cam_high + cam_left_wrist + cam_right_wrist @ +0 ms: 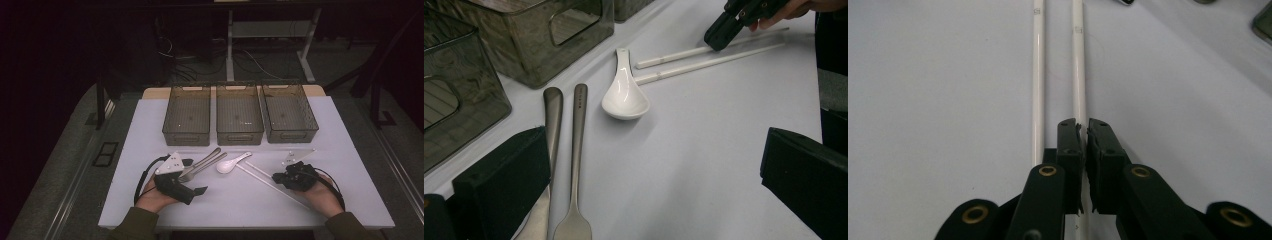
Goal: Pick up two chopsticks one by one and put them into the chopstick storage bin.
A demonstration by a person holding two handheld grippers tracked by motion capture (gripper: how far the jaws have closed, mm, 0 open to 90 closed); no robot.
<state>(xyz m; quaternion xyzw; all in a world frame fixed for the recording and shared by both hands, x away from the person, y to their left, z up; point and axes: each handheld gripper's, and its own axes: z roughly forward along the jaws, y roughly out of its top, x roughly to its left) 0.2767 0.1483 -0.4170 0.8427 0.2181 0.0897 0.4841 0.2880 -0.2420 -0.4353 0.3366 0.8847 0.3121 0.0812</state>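
High view: the right gripper [286, 176] sits on a thin white chopstick [272, 186], with three empty smoky plastic bins [239, 120] beyond the fingers and bare white table [240, 205] behind. Left gripper view: the left gripper [654, 170] stands wide open and empty, two steel utensils [576, 150] by one finger [504, 175] and a white ceramic spoon [625, 97] ahead. Right gripper view: jaws closed, pinching one chopstick [1079, 75]; its twin [1037, 85] lies just beside the fingers. Pickup looks in hand; next likely calls for a straight lift clear of the twin, then over a bin rim.
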